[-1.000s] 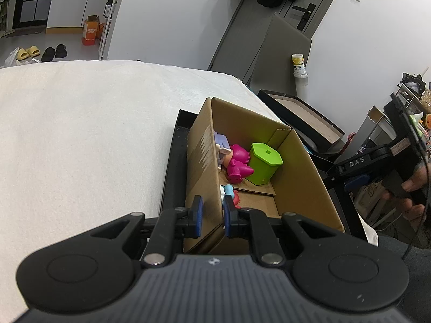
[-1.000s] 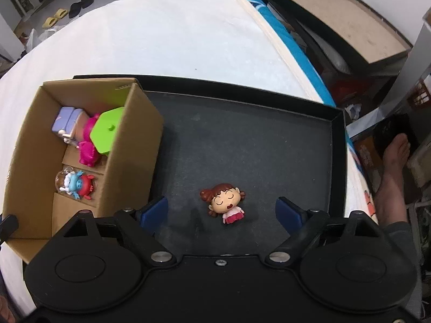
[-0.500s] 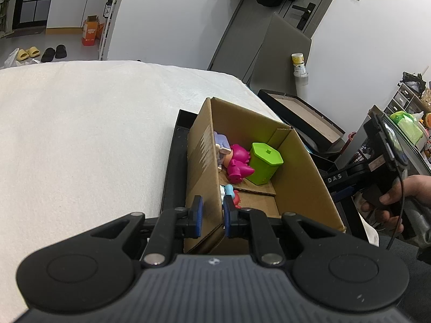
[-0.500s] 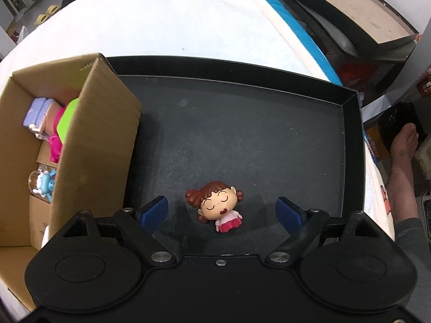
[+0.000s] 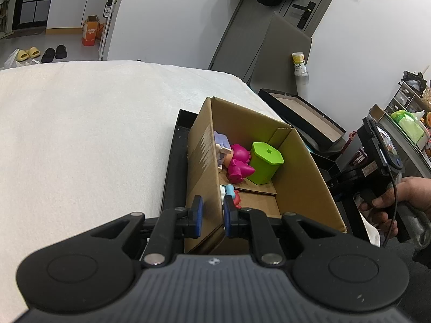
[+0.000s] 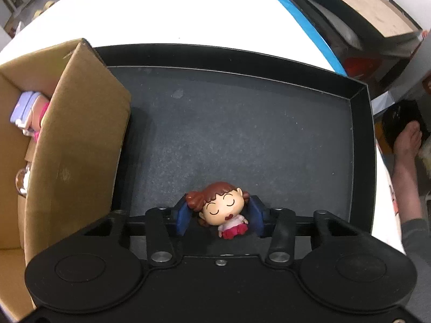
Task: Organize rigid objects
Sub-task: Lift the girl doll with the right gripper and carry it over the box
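Right gripper (image 6: 220,215): jaws have just been closing and now clench on the doll figurine (image 6: 222,210), blue pads (image 6: 184,217) against the hair buns on either side of its head. The figurine lies low in the near part of the black tray (image 6: 362,145), which sits on the bed (image 5: 80,134).

Left gripper (image 5: 211,212): clamped on the near wall of the cardboard box (image 5: 301,172), one pad outside, one inside, steadying it. The box stands at the tray's left end. Inside it: green lidded pot (image 5: 265,162), magenta pig toy (image 5: 238,165), lavender toy (image 5: 221,145), and a small blue-and-red figure (image 5: 231,192) near the pads.

Risk, as judged:
- Grip sits on the rounded head only; glossy hard plastic against flat pads could let the doll twist or squirt out on lifting.
- The body hangs below the pads, so it may swing and catch the box rim during transfer.
- The thin corrugated wall could buckle if the left hand pulls.

Materials: tray floor is matte, finely speckled, with raised rim. Box is plain brown corrugate, flaps folded in. Bed cover is white and nubbly. The toys are smooth moulded plastic, and the pot is faceted with a small knob.
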`<state>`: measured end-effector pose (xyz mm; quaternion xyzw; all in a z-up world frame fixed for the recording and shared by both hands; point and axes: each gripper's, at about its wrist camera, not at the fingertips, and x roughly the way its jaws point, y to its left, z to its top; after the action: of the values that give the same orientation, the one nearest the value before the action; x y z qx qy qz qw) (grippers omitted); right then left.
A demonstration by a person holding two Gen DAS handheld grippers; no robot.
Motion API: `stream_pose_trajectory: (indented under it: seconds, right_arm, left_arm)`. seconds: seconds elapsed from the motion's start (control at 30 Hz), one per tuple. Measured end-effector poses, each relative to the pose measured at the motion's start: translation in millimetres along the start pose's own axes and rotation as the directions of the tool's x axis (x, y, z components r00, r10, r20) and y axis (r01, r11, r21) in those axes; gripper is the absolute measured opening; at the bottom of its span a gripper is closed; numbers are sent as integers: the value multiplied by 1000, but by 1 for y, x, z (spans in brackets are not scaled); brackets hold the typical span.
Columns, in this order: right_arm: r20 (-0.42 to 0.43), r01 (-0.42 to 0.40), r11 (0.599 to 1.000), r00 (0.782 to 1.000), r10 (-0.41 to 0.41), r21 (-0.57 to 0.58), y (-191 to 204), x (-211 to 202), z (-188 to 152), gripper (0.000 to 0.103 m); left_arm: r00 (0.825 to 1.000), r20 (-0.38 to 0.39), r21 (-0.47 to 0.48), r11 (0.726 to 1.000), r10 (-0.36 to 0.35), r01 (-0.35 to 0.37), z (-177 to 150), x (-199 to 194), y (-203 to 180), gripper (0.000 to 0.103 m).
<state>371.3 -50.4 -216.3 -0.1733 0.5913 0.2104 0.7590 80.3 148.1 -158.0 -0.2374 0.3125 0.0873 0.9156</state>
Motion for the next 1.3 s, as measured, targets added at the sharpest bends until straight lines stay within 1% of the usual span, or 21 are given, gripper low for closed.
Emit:
stream_pose_trajectory:
  seconds: [0.1, 0.4, 0.6, 0.83, 1.07, 1.17, 1.3]
  right_arm:
    - [-10, 8, 1000, 1000, -8, -5, 1, -2, -2, 38]
    - [-7, 22, 1000, 1000, -22, -10, 3, -15, -4, 38]
    - [20, 32, 999, 999, -32, -19, 8, -37, -3, 38]
    - [62, 28, 999, 998, -25, -38, 11, -60, 7, 38]
    - [95, 29, 997, 995, -23, -67, 23, -85, 10, 38]
    - [97, 38, 996, 995, -30, -80, 29, -94, 11, 38]
    - [113, 31, 994, 993, -19, -105, 39, -107, 11, 38]
  left_arm:
    - [1000, 0, 0, 1000, 0, 0, 0, 0, 0, 15]
    - [1000, 0, 0, 1000, 0, 0, 0, 0, 0, 15]
    - [1000, 0, 0, 1000, 0, 0, 0, 0, 0, 15]
    - [1000, 0, 0, 1000, 0, 0, 0, 0, 0, 15]
    - [1000, 0, -1, 1000, -1, 1, 0, 1, -1, 15]
    - [1000, -1, -4, 1000, -3, 3, 0, 0, -1, 15]
    - [1000, -2, -4, 1000, -4, 4, 0, 1, -2, 15]
